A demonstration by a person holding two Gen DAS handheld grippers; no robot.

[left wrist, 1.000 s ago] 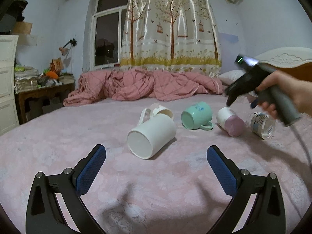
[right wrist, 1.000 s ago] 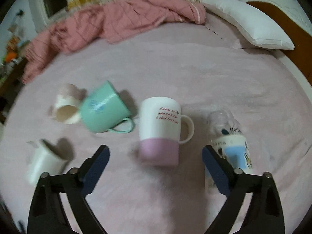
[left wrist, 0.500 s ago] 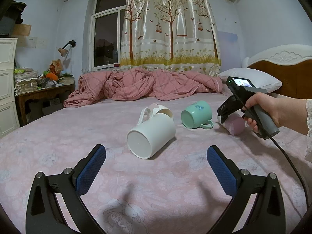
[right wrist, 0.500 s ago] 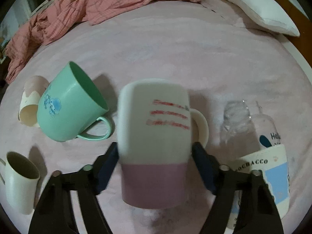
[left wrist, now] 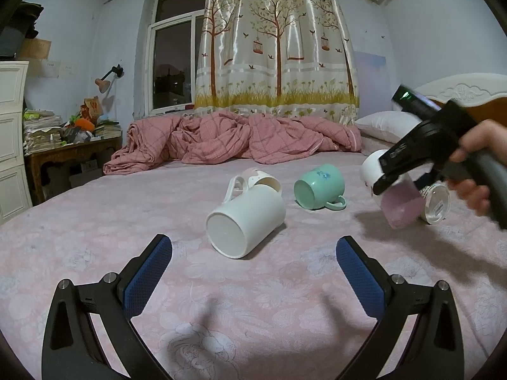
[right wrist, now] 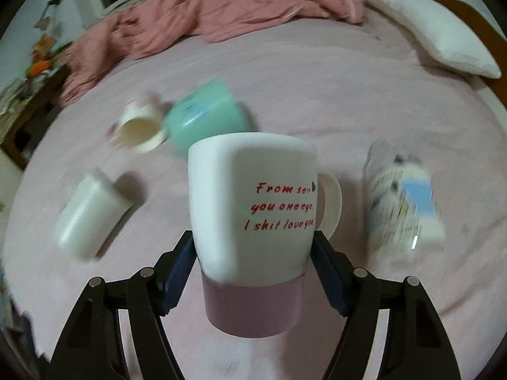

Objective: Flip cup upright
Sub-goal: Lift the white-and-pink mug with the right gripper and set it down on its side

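Since the half-second-earlier frame, the white-and-pink mug (right wrist: 253, 221) has been lifted clear of the pink bedsheet (left wrist: 285, 300) and is clamped between the right gripper (right wrist: 253, 272) pads, still tilted. So it's grabbed, just not stood upright yet. Meanwhile the left gripper (left wrist: 253, 269) is held wide open with nothing in it.

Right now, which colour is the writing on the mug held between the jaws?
Red, on the white upper part of the mug; the right wrist view shows it best.

I saw a glossy ceramic-looking mug (right wrist: 253, 209), textured blue finger pads (left wrist: 147, 280), and a soft quilted cloth bedsheet (left wrist: 253, 316).
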